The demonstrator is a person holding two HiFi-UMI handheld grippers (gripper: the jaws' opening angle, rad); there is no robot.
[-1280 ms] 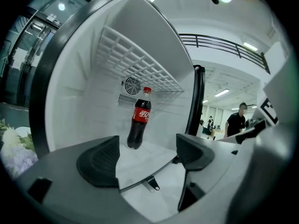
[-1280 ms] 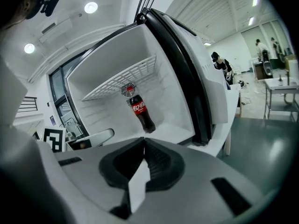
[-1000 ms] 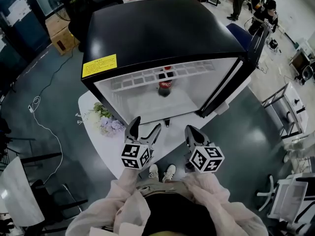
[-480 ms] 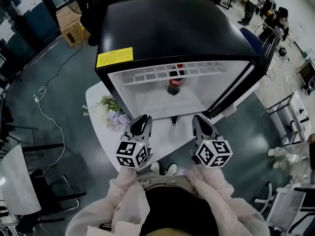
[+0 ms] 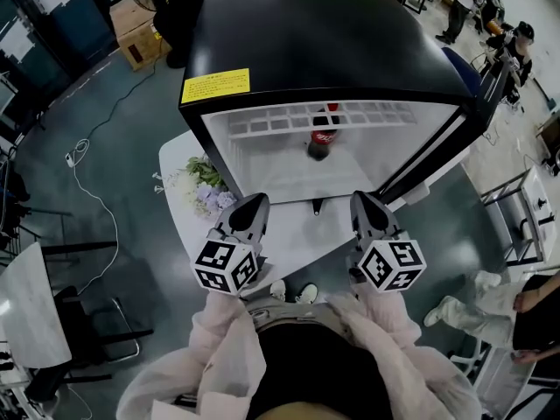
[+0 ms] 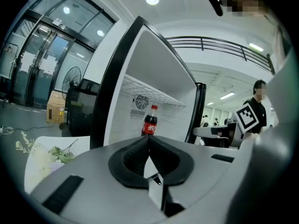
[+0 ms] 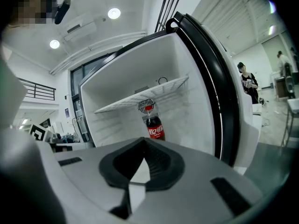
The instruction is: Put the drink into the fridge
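Note:
A cola bottle (image 5: 321,140) with a red cap and label stands upright inside the open fridge (image 5: 332,51), under the white wire shelf (image 5: 289,121). It shows in the left gripper view (image 6: 150,122) and the right gripper view (image 7: 154,123) as well. My left gripper (image 5: 248,213) hangs in front of the fridge opening, well short of the bottle. Its jaws are shut with nothing between them. My right gripper (image 5: 367,206) is level with it on the right, also shut and empty. Both point at the fridge interior.
The fridge door (image 5: 437,156) stands open on the right. The fridge sits on a white table (image 5: 175,169) with a bunch of flowers (image 5: 203,189) at its left. A cable (image 5: 83,160) runs over the floor at left. A person's legs (image 5: 472,309) are at the lower right.
The left gripper's jaws have closed from wide open to shut, empty. The right gripper stays shut. The bottle has not moved in the fridge.

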